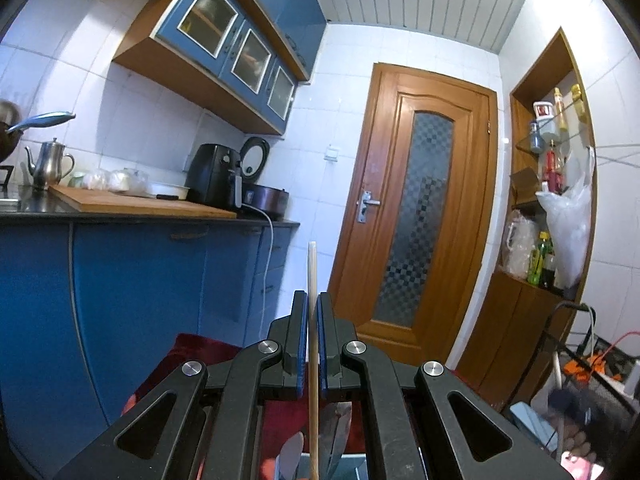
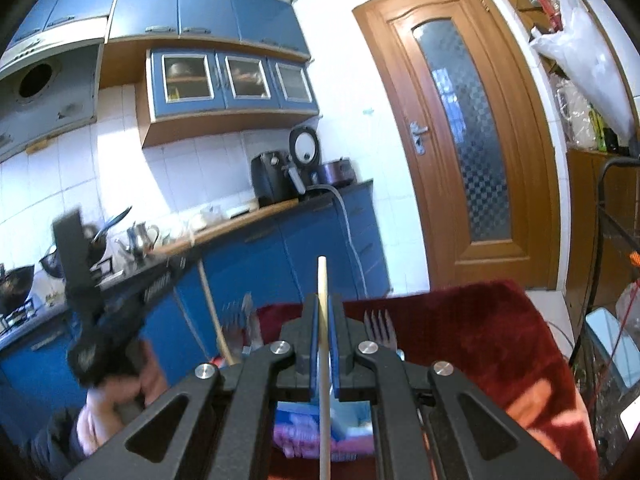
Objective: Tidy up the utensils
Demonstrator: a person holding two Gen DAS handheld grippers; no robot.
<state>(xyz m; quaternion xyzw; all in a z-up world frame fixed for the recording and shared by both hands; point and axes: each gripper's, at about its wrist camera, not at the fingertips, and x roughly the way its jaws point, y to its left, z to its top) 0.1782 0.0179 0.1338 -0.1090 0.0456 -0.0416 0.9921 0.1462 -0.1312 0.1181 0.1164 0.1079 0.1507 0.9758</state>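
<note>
The left gripper [image 1: 313, 312] is clamped on a pale wooden chopstick [image 1: 312, 280], its blue-padded fingers [image 1: 303, 340] pressed against the stick from both sides, and the stick runs straight up the middle of the left wrist view, its squared tip poking out above the fingertips and its lower length passing down between the black linkage arms. Below the gripper, just beside the stick, a metal knife blade [image 1: 338, 432] and the pale bowl of a spoon [image 1: 290, 458] show, both lying over a red cloth [image 1: 192, 356]. The right gripper [image 2: 323, 312] is likewise closed on a second chopstick [image 2: 322, 280], which stands upright between its blue pads and reaches above them. In the right wrist view the red cloth [image 2: 460, 320] spreads behind that gripper, and a metal fork [image 2: 380, 330] stands just right of the gripper with its tines up. Beneath the gripper there is a blue and pink container [image 2: 304, 428], only partly visible, so what it holds cannot be told. To the left of the red cloth, the left gripper [image 2: 104, 320] appears blurred, held in the person's hand [image 2: 132, 384], with its wooden stick [image 2: 216, 320] slanting down toward the container. Beyond the cloth stand blue cabinets [image 1: 140, 280] and a wooden door [image 1: 416, 208].
</note>
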